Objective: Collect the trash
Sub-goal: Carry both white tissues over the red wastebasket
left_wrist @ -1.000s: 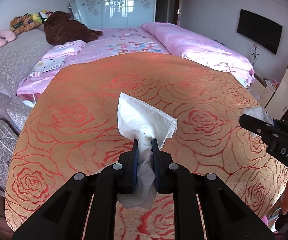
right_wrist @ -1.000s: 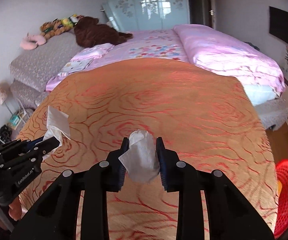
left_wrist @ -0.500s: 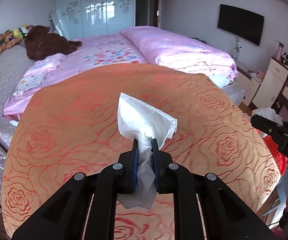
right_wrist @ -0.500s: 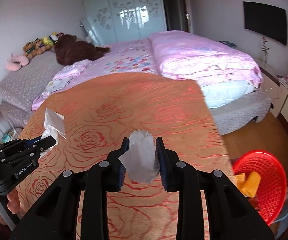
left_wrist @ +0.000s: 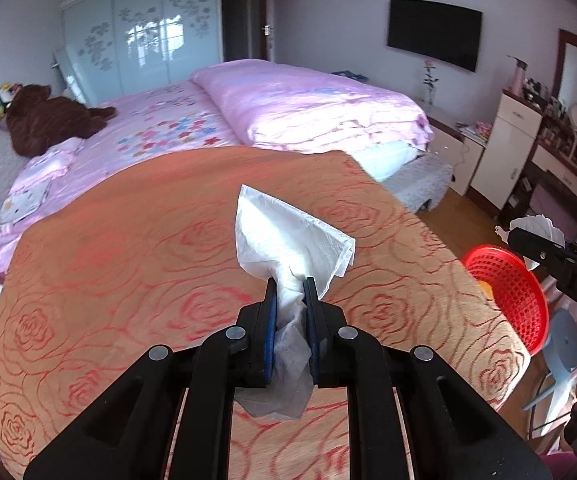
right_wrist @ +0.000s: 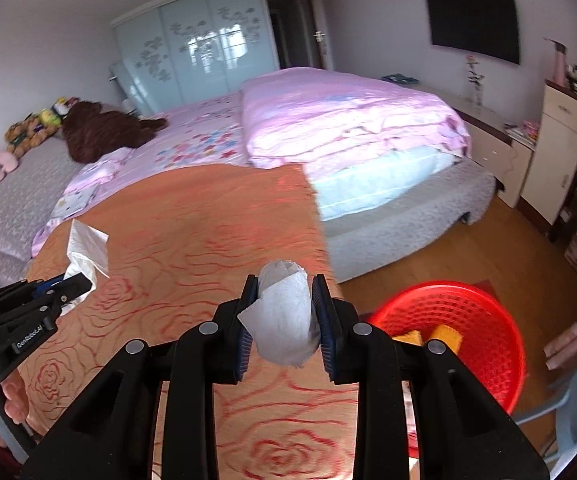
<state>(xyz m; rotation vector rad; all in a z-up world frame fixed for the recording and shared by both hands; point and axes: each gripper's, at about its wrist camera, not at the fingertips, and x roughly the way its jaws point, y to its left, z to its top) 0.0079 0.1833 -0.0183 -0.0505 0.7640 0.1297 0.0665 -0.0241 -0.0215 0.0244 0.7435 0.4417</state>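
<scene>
Your left gripper (left_wrist: 289, 286) is clamped on a white tissue (left_wrist: 288, 236): the sheet fans up and out above the blue pads, and a crumpled tail hangs down behind them, all of it held in the air over the orange rose-patterned blanket (left_wrist: 128, 264). Your right gripper (right_wrist: 284, 284) is closed on a second piece of trash, a wadded tissue ball (right_wrist: 284, 312) squeezed between its pads and bulging above and below them.

In the right wrist view the ball hangs above the near right edge of the blanket, and just to its right and lower sits the red mesh basket (right_wrist: 484, 344) on the wooden floor (right_wrist: 488, 256), with yellow-orange scraps (right_wrist: 444, 336) lying inside it. The same view shows your left gripper at the left, with its tissue sticking up over the blanket. In the left wrist view your right gripper comes in from the right edge, close by the basket.

Beyond the blanket lies the bed with a pink folded duvet (left_wrist: 312, 108) and a brown plush toy (left_wrist: 44, 120) towards the left. A wall-mounted television (left_wrist: 434, 32) hangs on the right, and a frosted sliding wardrobe (left_wrist: 144, 36) stands at the back.
</scene>
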